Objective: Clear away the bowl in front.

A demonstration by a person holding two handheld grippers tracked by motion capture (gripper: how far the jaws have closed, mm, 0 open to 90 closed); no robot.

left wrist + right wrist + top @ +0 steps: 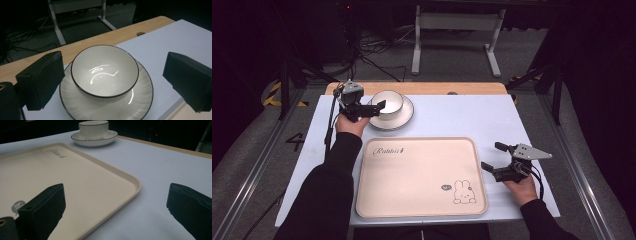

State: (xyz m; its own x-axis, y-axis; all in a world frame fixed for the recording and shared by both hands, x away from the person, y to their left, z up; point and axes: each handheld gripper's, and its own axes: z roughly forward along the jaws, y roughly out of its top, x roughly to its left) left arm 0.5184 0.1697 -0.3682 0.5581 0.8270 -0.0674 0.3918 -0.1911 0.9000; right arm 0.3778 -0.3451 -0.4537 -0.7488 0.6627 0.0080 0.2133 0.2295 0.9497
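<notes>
A white bowl (387, 102) with a dark rim sits on a white plate (406, 116) at the back left of the table. My left gripper (373, 108) stands open just left of them, its jaws wide on either side of the bowl (105, 72) and plate (140, 100) in the left gripper view. A cream tray (422, 176) with a rabbit drawing lies empty at the front middle. My right gripper (493, 156) is open by the tray's right edge; in the right gripper view the tray corner (130, 182) lies between its jaws, with the bowl (93, 129) far off.
The table (462, 115) has a pale blue-white top with a bare wooden strip (462, 88) along its back edge. Beyond it stand a white metal frame (457, 30) and cables on a dark floor. Black posts flank both sides.
</notes>
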